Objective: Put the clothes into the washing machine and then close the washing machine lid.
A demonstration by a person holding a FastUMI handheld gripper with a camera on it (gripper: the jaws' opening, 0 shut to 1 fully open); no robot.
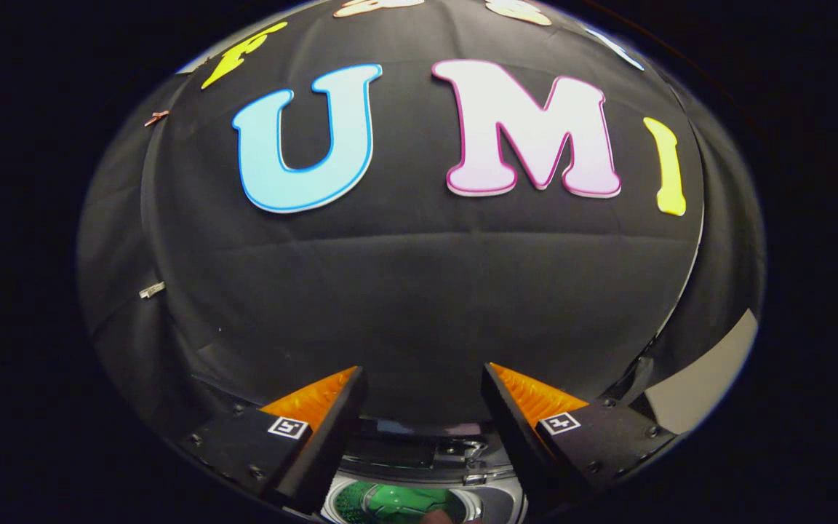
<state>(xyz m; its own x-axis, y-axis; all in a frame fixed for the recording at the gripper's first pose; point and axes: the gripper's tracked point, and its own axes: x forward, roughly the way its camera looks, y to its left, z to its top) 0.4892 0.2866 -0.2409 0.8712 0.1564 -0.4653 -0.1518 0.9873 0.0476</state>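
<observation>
My gripper (425,378) is open, its two fingers spread wide with nothing between them, raised and pointing at the booth's black cloth wall. Below and between the fingers I see the washing machine (419,466) from above, its lid up at the back. In its round drum opening lies something green (397,502), likely clothing, partly cut off by the finger bases.
The black cloth wall (419,291) stands close ahead of the fingers. A pale panel (703,378) shows beyond the right finger. A small metal clip (151,291) hangs on the cloth beyond the left finger.
</observation>
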